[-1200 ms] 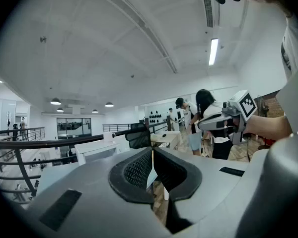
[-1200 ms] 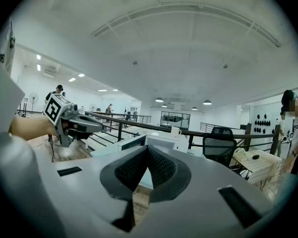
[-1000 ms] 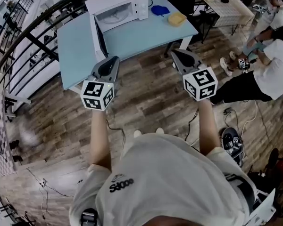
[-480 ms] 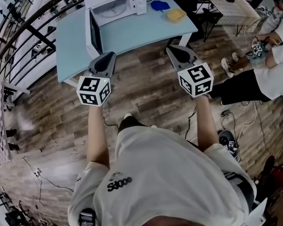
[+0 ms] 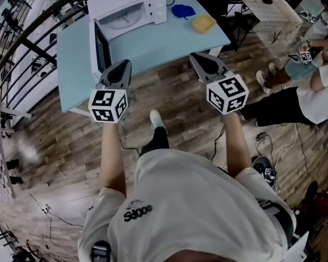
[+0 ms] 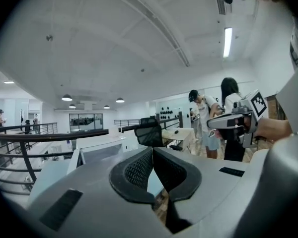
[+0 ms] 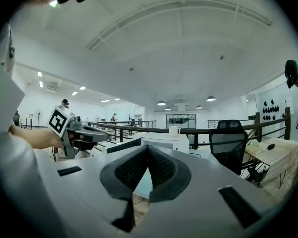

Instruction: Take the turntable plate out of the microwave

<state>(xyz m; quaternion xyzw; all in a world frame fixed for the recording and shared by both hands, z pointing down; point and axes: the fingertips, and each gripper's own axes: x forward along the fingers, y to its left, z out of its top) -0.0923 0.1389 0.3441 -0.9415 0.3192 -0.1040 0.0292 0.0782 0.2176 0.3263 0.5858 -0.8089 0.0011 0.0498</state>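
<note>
A white microwave (image 5: 132, 4) stands at the back of a light blue table (image 5: 158, 42), its door (image 5: 98, 47) swung wide open toward the front. The pale turntable plate (image 5: 120, 19) lies inside the cavity. My left gripper (image 5: 122, 64) hovers at the table's front edge just right of the door, jaws shut and empty. My right gripper (image 5: 197, 57) is over the front right edge, also shut and empty. The left gripper view has shut jaws (image 6: 153, 150) facing the microwave (image 6: 102, 147). The right gripper view has shut jaws (image 7: 147, 150) with the microwave (image 7: 161, 144) ahead.
A blue cloth-like thing (image 5: 183, 10) and a yellow dish (image 5: 204, 22) lie on the table right of the microwave. A white mug (image 7: 174, 131) stands on the microwave's top. A black railing (image 5: 38, 23) runs behind. People sit at the right (image 5: 317, 86), near another table (image 5: 262, 4).
Both grippers have come forward from over the wooden floor to the table's front edge. The person has stepped forward, one foot now showing; the table and microwave sit nearer.
</note>
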